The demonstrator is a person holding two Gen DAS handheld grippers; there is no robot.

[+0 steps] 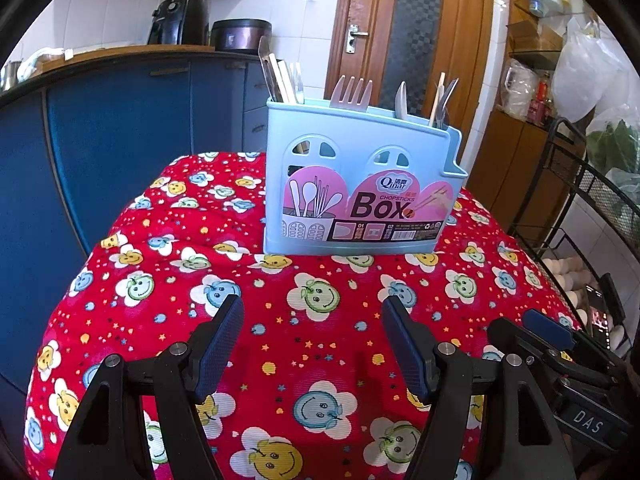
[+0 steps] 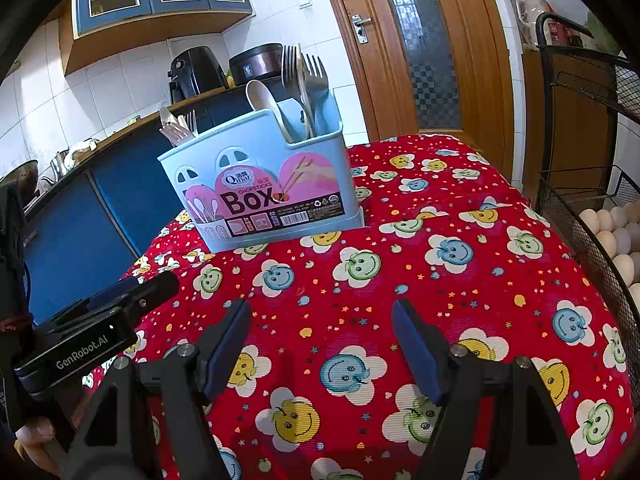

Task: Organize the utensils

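The blue utensil holder (image 1: pixel 352 184) carries a sticker (image 1: pixel 360 208) reading "Qinar CHOPSTICKS Box"; beside it, the tools read "DAS" (image 1: pixel 588 420) and "GenRobot.AI" (image 2: pixel 82 354).

A red tablecloth (image 1: pixel 304 288) printed with smiling apples covers the table. Beyond it runs a blue cabinet (image 1: pixel 120 128) whose counter carries a black air fryer (image 1: pixel 180 20) and a dark rice cooker (image 1: pixel 240 34) — a wooden door (image 1: pixel 412 32) stands further along, to the tablecloth's right. Beside the tablecloth's right edge stands a black wire rack (image 2: pixel 592 200) holding eggs (image 2: pixel 616 236).
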